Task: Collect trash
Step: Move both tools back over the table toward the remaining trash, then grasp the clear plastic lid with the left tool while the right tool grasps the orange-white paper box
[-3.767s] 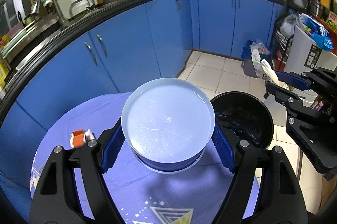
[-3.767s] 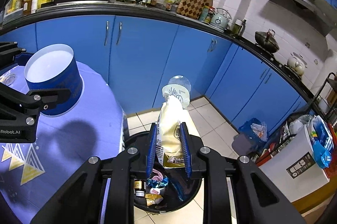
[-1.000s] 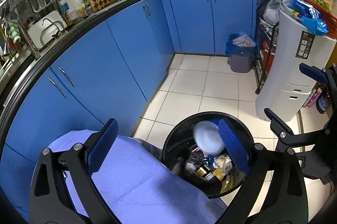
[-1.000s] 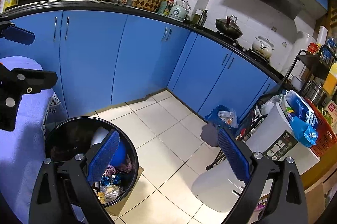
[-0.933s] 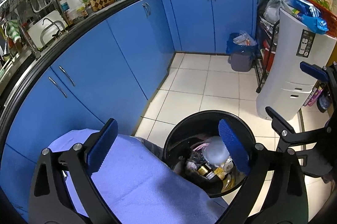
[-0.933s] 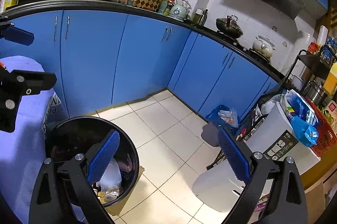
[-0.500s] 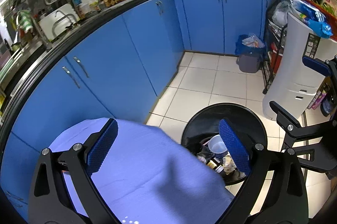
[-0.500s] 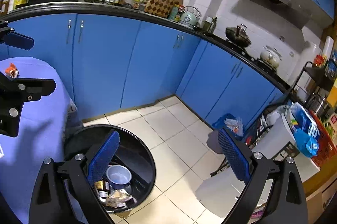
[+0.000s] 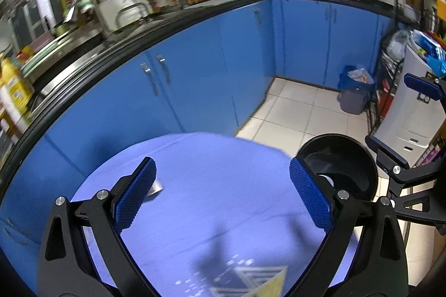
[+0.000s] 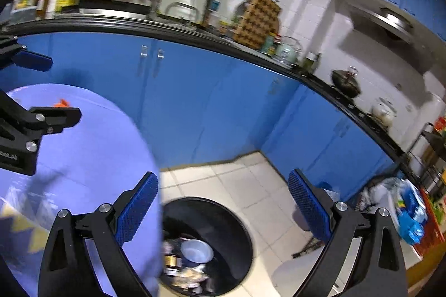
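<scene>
Both your left gripper [image 9: 221, 195] and right gripper [image 10: 223, 209] are spread wide and empty, the black bin [image 10: 239, 219] already holds a blue cup [image 10: 196, 250] and wrappers, and one small orange-and-white scrap [image 10: 62, 103] apparently remains on the purple tablecloth [image 9: 223, 180].

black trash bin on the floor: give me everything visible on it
The black trash bin is round, open-topped, looks like dark plastic with a dark liner, and stands upright on the white tile floor, right beside the purple-covered table. Inside: a blue cup lying mouth-up, a small dark bottle and crumpled wrappers. Both grippers are apart from it.
</scene>
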`<state>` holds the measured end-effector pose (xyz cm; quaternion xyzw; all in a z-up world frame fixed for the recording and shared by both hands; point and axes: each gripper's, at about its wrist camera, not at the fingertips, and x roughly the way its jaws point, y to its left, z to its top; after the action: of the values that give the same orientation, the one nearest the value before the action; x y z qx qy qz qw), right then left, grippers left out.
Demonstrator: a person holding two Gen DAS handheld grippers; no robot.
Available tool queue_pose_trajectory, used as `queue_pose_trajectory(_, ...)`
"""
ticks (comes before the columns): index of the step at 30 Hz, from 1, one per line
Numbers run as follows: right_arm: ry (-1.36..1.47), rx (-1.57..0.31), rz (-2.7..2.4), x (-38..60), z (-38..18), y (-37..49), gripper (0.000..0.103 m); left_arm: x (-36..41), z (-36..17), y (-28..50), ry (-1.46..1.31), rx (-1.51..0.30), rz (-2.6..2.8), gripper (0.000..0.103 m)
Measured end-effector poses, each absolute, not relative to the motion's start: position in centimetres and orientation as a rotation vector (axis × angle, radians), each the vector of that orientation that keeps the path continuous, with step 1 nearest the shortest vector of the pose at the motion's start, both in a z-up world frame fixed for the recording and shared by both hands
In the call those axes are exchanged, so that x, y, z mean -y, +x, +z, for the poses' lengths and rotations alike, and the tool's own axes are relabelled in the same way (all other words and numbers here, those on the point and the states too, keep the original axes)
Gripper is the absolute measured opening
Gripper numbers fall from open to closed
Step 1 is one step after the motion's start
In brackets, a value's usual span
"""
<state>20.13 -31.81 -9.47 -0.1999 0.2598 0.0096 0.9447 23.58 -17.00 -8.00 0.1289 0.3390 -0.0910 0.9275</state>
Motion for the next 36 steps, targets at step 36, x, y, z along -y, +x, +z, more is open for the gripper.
queue_pose_trajectory(36, -0.47, -0.739, 0.441, 5.6, -17.6, 28.7, 0.092, -12.7, -19.7, 23.9, -0.022, -0.963, 0.146, 0.095)
